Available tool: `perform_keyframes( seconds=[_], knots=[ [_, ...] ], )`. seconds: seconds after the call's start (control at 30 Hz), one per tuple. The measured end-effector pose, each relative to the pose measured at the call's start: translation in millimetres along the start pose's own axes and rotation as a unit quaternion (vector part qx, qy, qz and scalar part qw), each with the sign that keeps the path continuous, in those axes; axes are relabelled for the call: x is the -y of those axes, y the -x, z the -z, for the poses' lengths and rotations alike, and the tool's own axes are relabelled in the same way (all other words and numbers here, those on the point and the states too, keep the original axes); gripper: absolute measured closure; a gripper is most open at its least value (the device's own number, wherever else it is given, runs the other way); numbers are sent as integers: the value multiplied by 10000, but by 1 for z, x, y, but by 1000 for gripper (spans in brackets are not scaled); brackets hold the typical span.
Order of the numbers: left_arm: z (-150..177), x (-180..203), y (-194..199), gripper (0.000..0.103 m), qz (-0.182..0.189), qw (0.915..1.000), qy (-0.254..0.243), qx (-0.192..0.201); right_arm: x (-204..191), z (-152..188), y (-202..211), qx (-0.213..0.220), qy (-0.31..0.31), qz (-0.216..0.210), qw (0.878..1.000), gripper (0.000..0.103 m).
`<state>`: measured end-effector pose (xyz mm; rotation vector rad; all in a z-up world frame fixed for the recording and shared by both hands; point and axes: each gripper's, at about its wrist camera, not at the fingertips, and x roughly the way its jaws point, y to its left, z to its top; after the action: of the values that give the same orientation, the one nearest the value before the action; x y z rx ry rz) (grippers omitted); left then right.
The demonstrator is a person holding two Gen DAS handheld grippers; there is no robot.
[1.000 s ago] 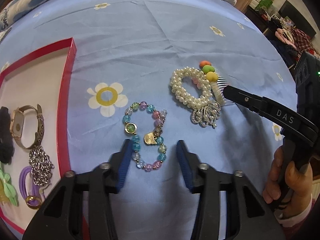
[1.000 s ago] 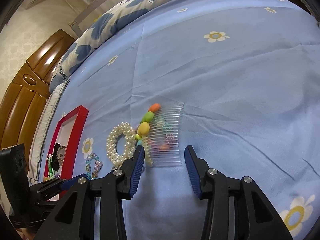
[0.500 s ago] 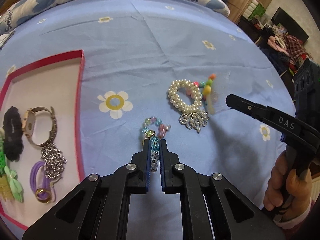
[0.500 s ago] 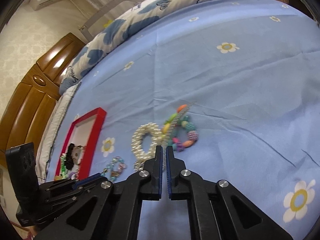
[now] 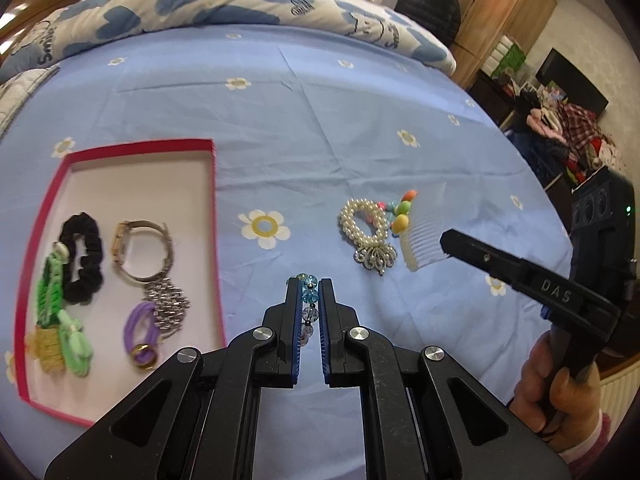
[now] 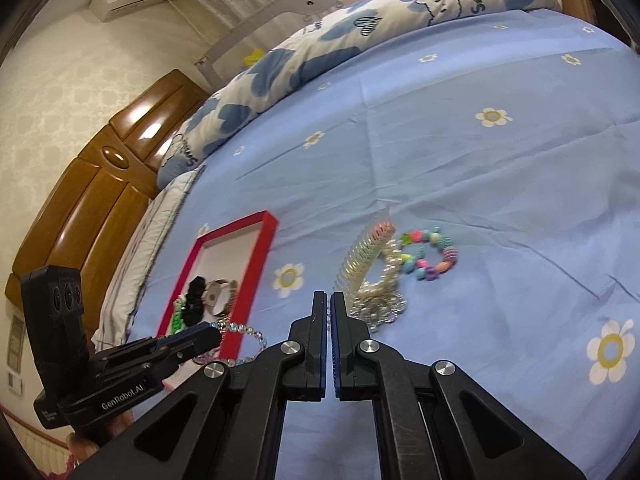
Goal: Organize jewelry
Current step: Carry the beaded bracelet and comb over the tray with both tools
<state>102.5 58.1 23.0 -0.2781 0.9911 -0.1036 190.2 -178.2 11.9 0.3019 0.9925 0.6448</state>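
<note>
Bracelet: the string of translucent blue and pastel glass beads (image 5: pixel 307 307) sits pinched between my left gripper (image 5: pixel 309 286) fingers, lifted off the sheet; from the right wrist view its loose loop (image 6: pixel 244 330) hangs beyond the left fingertips.

Left fingers: pressed in on the beads, strand running along the finger line, so its long axis points straight ahead of the tool.

Right gripper (image 6: pixel 329 300): fingers closed together; the clear plastic hair comb with coloured bead trim (image 6: pixel 362 258) stands on edge just ahead of the tips, and I judge it is held by its near end, though the contact itself is hidden.

Comb from the left view: comb (image 5: pixel 424 236) tilted up beside the right tool, teeth pointing toward me.

Tray: the shallow red-rimmed cardboard box with white floor (image 5: pixel 212 216) lies to the left of my left fingers, near but not under them; it holds a black scrunchie (image 5: pixel 82 256), a gold-cased wristwatch (image 5: pixel 138 250) and other pieces.

Key relation: the box is on the left hand's side, so my left gripper is the nearer one; I judge the bracelet needs a short sideways carry leftward over the red rim.

Left on the sheet: a white pearl bracelet with silver charm (image 5: pixel 366 232) and a multicoloured beaded bracelet (image 6: pixel 430 254), both on the light blue flowered bedsheet (image 5: pixel 320 120).
</note>
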Motion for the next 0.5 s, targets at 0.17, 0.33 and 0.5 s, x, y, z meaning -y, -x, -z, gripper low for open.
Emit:
perform_keyframes(
  seconds=[0.17, 0.33, 0.5],
  knots=[
    [1, -13, 21, 97, -21, 9997, 156, 197, -20, 4, -1, -31, 139, -133, 9998, 102],
    [3, -32, 37, 97, -117, 9988, 332, 343, -41, 7, -6, -84, 288, -288, 9991, 102],
    [6, -52, 49, 97, -232, 9973, 537, 454, -60, 10, -16, -182, 422, -426, 9980, 102]
  ],
)
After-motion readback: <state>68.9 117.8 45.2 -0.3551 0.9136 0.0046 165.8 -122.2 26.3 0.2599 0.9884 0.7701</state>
